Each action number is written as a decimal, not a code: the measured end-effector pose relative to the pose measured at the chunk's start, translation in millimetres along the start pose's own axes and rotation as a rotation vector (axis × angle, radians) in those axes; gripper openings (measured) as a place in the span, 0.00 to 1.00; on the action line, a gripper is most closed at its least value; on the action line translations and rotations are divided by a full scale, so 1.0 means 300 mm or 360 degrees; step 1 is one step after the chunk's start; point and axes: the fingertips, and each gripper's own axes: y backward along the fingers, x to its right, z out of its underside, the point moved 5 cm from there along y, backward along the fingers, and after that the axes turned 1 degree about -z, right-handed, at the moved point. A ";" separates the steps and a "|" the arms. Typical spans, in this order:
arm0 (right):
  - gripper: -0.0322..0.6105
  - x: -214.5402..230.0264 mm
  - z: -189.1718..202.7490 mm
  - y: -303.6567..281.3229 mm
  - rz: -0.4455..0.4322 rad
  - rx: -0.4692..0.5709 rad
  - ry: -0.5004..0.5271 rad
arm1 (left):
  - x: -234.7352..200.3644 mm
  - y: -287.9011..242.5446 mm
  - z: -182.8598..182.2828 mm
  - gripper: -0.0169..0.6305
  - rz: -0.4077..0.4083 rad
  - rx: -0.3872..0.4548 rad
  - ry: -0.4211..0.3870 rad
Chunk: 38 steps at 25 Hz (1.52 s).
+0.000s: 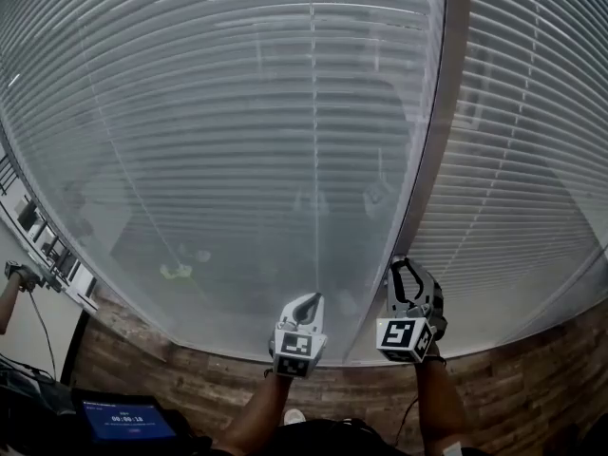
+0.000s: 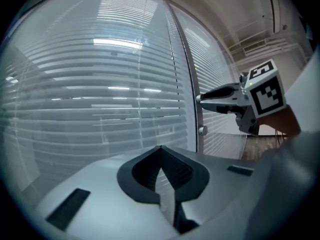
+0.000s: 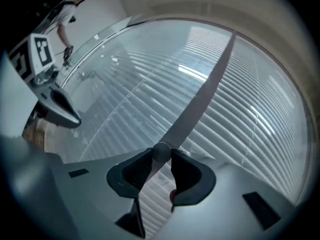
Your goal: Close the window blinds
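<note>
Mullion [image 1: 442, 112] as reference: vertical post between two glazed panes, with blinds [image 1: 237, 112] on both sides of it. Slats left of the mullion run horizontal and dark shapes show through them. Slats right of it read whiter and less see-through.

Small round knob [image 3: 161, 150] sits low on the mullion. At the mullion, the right gripper [image 3: 161, 154] is clamped on that knob at a moderate gap, one pad on each side, both touching. Its body is rolled, so the mullion runs diagonally in the right gripper view.

Just left of the mullion, close to the glass, the left gripper [image 2: 160, 149] has its tips together with nothing between them, clear of the knob. Both grippers sit low on the window, side by side and not touching each other.

Wood-look panel [image 1: 190, 373] runs under the glass, below the mullion foot. Tablet screen [image 1: 128, 421] is far left of the mullion, in the bottom corner.
</note>
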 end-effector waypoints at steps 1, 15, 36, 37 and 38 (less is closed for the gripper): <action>0.25 -0.002 -0.001 -0.002 0.0002 -0.0008 0.0124 | -0.002 -0.001 0.003 0.01 0.0001 -0.0002 -0.0003; 0.25 -0.021 0.009 -0.011 0.0005 -0.0054 0.1047 | 0.003 0.001 -0.008 0.01 -0.0014 -0.0007 0.0001; 0.19 -0.164 -0.010 0.100 -0.0043 0.0146 -0.0687 | -0.061 0.034 -0.057 0.01 -0.0069 0.0073 0.0023; 0.13 -0.173 -0.008 0.106 -0.0048 0.0151 -0.0723 | -0.071 0.044 -0.054 0.01 -0.0101 0.0076 0.0047; 0.08 -0.181 -0.001 0.119 -0.0049 0.0153 -0.0755 | -0.072 0.057 -0.050 0.01 -0.0127 0.0078 0.0075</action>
